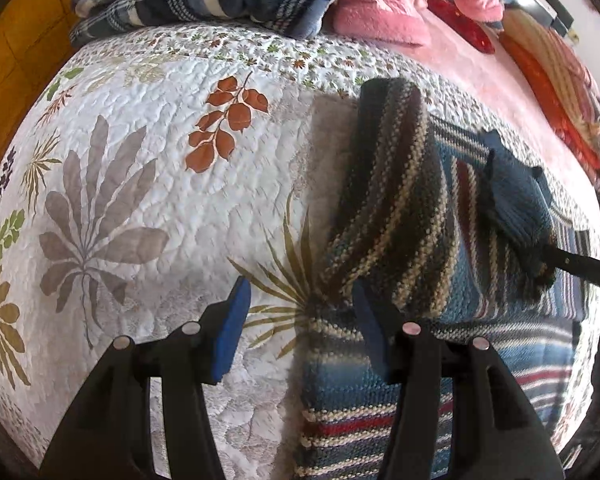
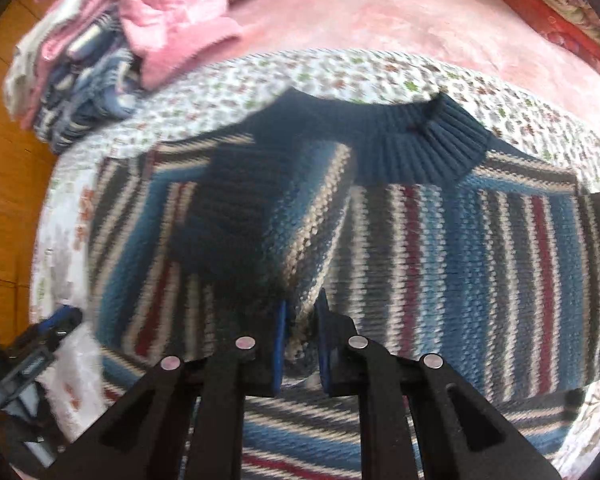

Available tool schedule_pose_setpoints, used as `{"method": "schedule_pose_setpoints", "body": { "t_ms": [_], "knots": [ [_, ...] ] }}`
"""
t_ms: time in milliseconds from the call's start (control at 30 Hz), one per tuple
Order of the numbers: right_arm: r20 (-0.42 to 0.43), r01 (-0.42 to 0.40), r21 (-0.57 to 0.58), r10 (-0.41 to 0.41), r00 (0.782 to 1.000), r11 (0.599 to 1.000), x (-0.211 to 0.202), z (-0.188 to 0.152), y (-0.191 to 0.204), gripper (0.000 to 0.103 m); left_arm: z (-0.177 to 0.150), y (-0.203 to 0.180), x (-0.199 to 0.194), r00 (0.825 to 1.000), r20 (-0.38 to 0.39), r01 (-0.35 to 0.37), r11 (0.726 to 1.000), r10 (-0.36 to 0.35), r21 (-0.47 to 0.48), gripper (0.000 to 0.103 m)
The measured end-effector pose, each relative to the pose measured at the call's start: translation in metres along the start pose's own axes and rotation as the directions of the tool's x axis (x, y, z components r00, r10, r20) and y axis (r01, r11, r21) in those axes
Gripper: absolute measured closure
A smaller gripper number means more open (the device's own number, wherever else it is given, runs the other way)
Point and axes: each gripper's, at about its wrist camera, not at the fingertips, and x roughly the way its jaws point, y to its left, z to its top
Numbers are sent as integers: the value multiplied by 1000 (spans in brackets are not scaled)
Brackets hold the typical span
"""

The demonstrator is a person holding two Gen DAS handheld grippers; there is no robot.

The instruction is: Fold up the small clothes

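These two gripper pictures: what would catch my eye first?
The blue, red and cream striped knitted sweater lies spread on a white quilt printed with leaves, one sleeve folded over its body. The right gripper pinches that sleeve, while the left gripper stands open at the sweater's edge. Pink fleece clothes are heaped behind.

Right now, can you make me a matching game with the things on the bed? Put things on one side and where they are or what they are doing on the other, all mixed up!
Things:
1. left gripper
2. right gripper
3. striped sweater
4. pink clothes

States:
A. lies spread on the leafy quilt
B. open, holding nothing
C. piled at the far end of the bed
D. shut on a fold of knit

Pairs: 1-B, 2-D, 3-A, 4-C
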Motion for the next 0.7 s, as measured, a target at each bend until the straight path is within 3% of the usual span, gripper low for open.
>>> {"method": "schedule_pose_setpoints", "body": {
  "t_ms": [167, 333, 467, 567, 667, 700],
  "knots": [
    [4, 28, -7, -28, 1000, 1000, -3, -1, 1, 83, 2, 5, -2, 1000, 1, -3, 1000, 3, -23, 50],
    [90, 65, -116, -55, 994, 991, -32, 1, 34, 75, 8, 3, -17, 999, 52, 15, 998, -12, -60, 50],
    [53, 95, -254, -84, 995, 963, -17, 2, 75, 68, 7, -9, -15, 999, 47, 17, 999, -16, -27, 49],
    [38, 174, -294, -170, 985, 940, 5, 1, 89, 61, 4, -14, -12, 999, 38, 11, 1000, -11, -7, 49],
    [12, 222, -308, -229, 973, 925, 28, 3, 88, 62, 4, -13, -10, 999, 35, 2, 1000, -2, -7, 49],
    [11, 235, -318, -245, 970, 919, 32, 3, 87, 70, 4, -12, -10, 999, 35, 2, 1000, -1, -11, 49]
  ]
}}
